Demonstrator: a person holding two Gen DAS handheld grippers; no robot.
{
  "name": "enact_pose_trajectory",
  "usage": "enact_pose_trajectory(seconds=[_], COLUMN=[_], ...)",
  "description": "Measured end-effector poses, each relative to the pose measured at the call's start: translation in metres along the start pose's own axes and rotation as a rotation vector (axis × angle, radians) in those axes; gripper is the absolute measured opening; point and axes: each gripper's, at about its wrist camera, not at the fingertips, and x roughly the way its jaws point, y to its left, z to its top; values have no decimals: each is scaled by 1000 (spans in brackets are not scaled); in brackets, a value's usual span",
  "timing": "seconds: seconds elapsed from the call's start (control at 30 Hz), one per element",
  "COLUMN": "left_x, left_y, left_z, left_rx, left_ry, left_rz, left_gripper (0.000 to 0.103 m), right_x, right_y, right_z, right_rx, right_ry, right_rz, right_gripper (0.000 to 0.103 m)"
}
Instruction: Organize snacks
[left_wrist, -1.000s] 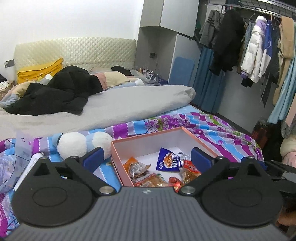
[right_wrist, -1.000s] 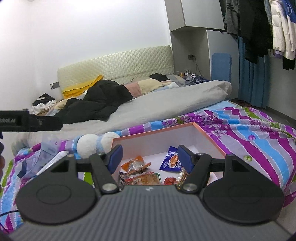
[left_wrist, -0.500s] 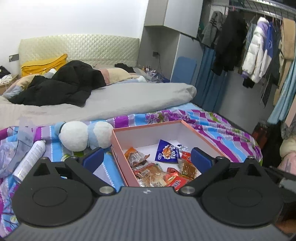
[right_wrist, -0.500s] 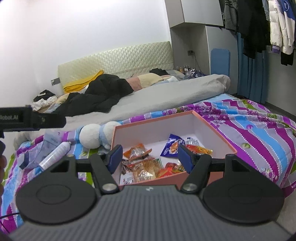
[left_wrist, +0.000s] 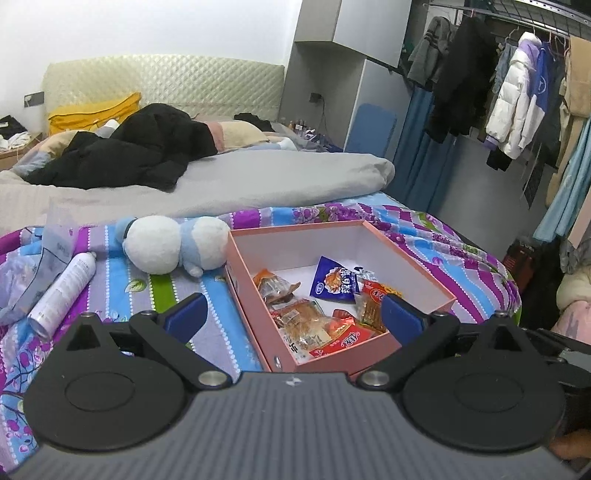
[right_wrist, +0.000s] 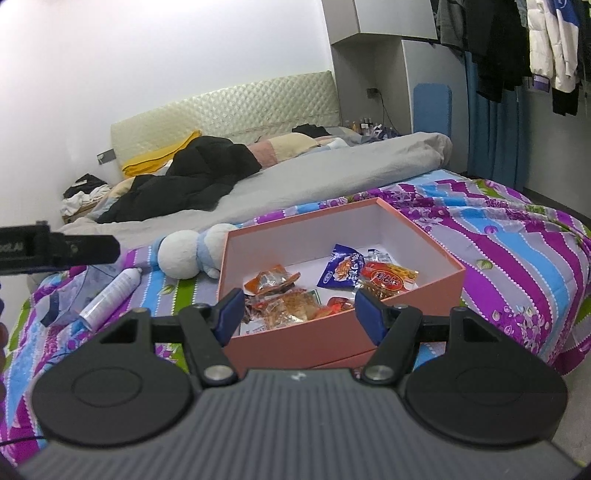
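Note:
An open pink box (left_wrist: 417, 269) (right_wrist: 332, 343) sits on the striped bedspread and holds several snack packets: a blue packet (left_wrist: 332, 282) (right_wrist: 341, 271), an orange packet (left_wrist: 275, 284) (right_wrist: 271, 278), and red packets (left_wrist: 343, 339) (right_wrist: 388, 277). My left gripper (left_wrist: 293, 317) is open and empty, above the box's near left corner. My right gripper (right_wrist: 299, 314) is open and empty, above the box's near wall. The left gripper's body shows at the left edge of the right wrist view (right_wrist: 55, 251).
A white-and-blue plush toy (left_wrist: 173, 245) (right_wrist: 188, 251) lies left of the box. A white spray can (left_wrist: 62, 288) (right_wrist: 110, 291) and a clear plastic bag (left_wrist: 22, 273) lie further left. A grey duvet (left_wrist: 221, 181), black coat and hanging clothes (left_wrist: 517, 103) lie beyond.
Both grippers have risen and tilted down, so more of the box's inside and the snacks shows. Both stay open. Nothing on the bed has moved.

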Motion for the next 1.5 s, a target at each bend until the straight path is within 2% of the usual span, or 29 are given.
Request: enact_pose_trajectory(seconds=[0.03,0.07,0.1,0.53,1.5], left_x=[0,1,1,6,3], left_y=[0,0,0,1,-4], left_z=[0,0,2,2,-3], left_rx=[0,0,-1,-11,2], left_ry=[1,1,1,29,26], left_rz=[4,8,10,-6,2], left_gripper=[102,102,102,102,102], right_x=[0,0,-1,-3,0], right_y=[0,0,1,3,2], right_z=[0,0,0,1,-1], right_rx=[-1,-4,-9,-18,-10], right_ry=[-2,-5,-12,-26,-9], right_rz=[-1,0,2,11,-2], right_gripper=[78,93,103,103,103])
